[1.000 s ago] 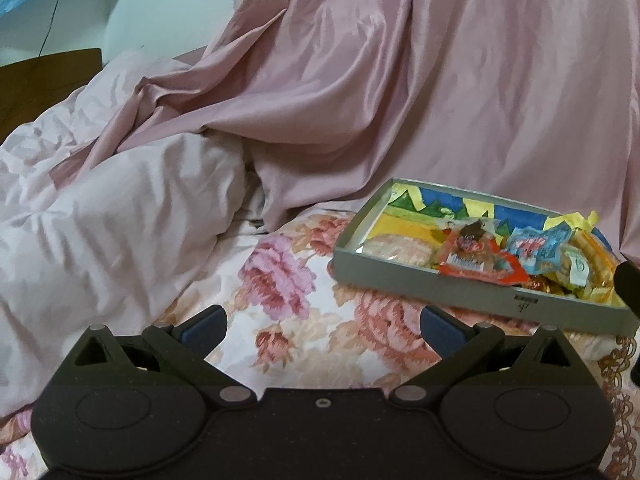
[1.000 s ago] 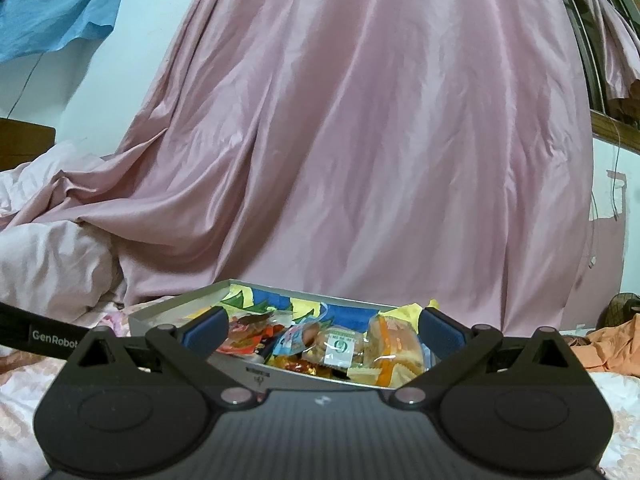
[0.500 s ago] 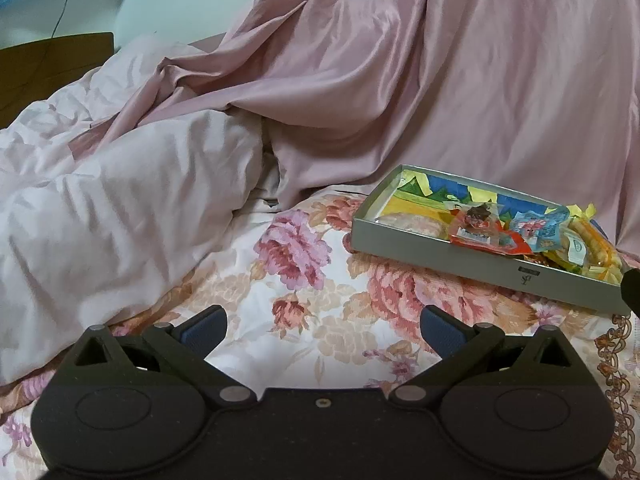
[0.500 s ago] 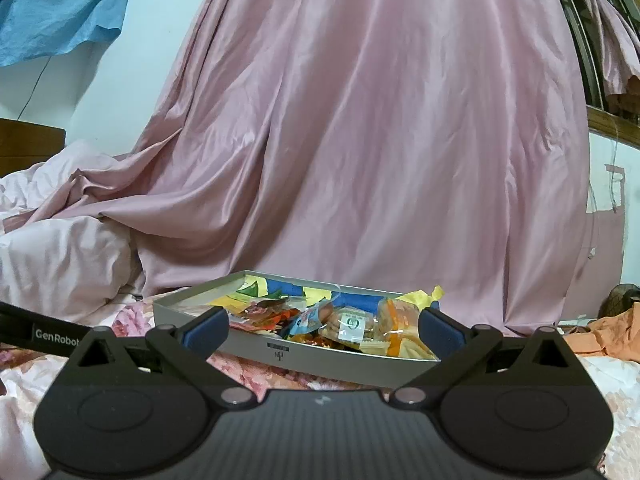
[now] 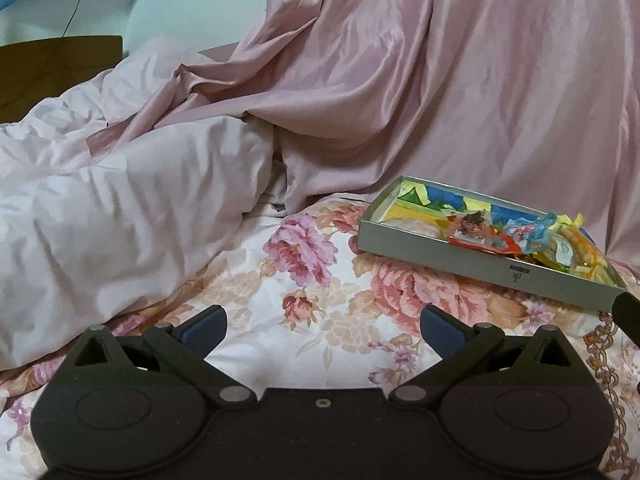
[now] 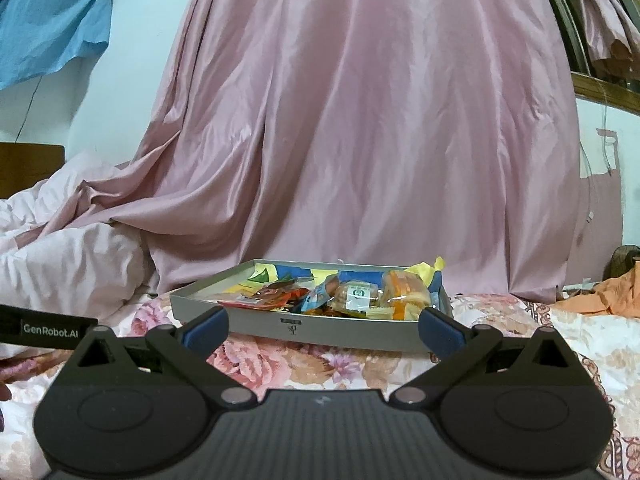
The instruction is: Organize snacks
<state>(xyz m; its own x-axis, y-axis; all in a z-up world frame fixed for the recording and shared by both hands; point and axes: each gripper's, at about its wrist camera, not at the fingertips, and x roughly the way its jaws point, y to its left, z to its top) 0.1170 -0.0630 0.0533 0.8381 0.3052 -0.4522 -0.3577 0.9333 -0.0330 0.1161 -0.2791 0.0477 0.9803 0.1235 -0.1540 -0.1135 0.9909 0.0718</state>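
Flowered bedspread [image 5: 320,320] underfoot, crumpled pale quilt [image 5: 120,208] at left, pink satin drape [image 6: 360,120] hanging at far side, blue cloth [image 6: 48,28] on wall far left, orange fabric [image 6: 608,296] at far right. Shallow grey tray [image 6: 320,326] resting on bedspread, holding wrapped snacks [image 6: 356,294] heaped toward its right end. Left gripper [image 5: 323,322] low over bare bedspread, tray far and to its right, fingers spread and empty; right gripper [image 6: 323,322] level, facing tray's near wall, fingers spread, gripping nothing.
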